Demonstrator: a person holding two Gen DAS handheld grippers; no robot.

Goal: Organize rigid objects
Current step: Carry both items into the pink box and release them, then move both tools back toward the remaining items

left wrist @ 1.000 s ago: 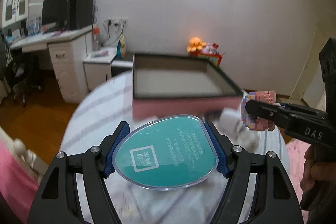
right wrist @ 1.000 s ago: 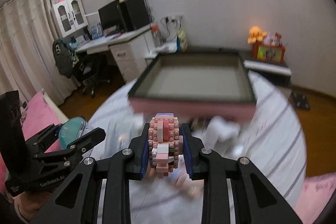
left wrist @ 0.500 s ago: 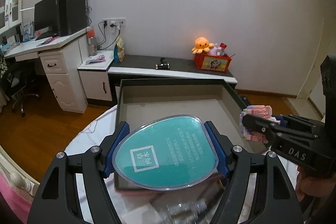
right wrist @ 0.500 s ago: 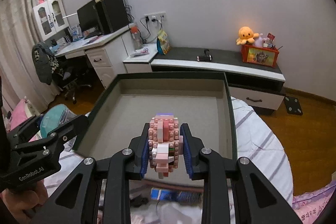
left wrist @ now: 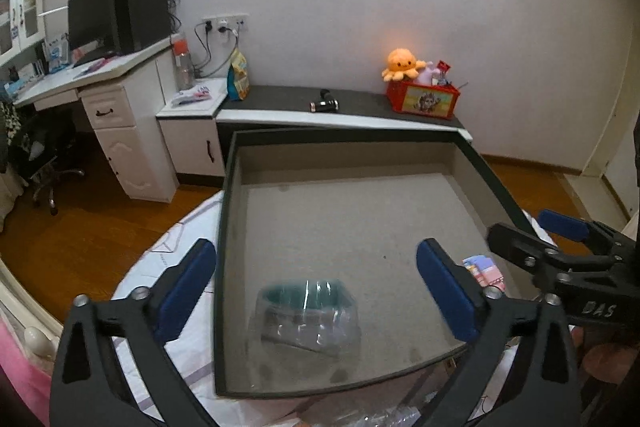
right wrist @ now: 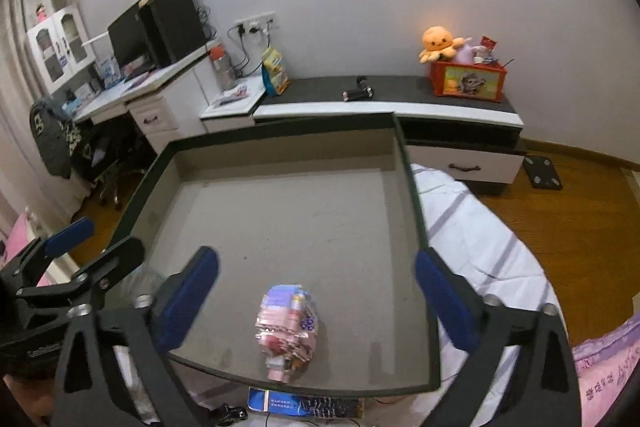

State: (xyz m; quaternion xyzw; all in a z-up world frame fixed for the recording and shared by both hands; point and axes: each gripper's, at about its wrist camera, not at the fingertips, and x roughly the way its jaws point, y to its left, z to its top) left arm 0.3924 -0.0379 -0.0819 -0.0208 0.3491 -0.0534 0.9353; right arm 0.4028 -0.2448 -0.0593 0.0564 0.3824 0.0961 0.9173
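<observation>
A shallow box with a dark rim (left wrist: 344, 137) (right wrist: 280, 131) and a grey floor fills the middle of both views. In the left wrist view a clear plastic case with a teal lid (left wrist: 308, 315) lies blurred near the box's front, free of my left gripper (left wrist: 316, 267), whose jaws are opening wide above it. In the right wrist view a pink brick figure (right wrist: 286, 327) shows blurred at the box's front edge, below my right gripper (right wrist: 316, 275), whose jaws are also opening with nothing touching the pads. Each gripper appears in the other's view: right gripper (left wrist: 536, 231), left gripper (right wrist: 96, 243). The brick figure (left wrist: 484, 269) sits by the box's right wall.
The box rests on a round table with a striped white cloth (right wrist: 472, 227). A blue packet (right wrist: 304, 405) and clear wrapping (left wrist: 380, 419) lie in front of the box. A low cabinet (right wrist: 440, 107) and a desk (left wrist: 100, 75) stand behind. A hand (left wrist: 600, 359) holds the right gripper.
Both grippers moved forward over the box and then opened. The teal-lidded case has left the left jaws and the pink brick figure has left the right jaws; both now sit low in the box.
</observation>
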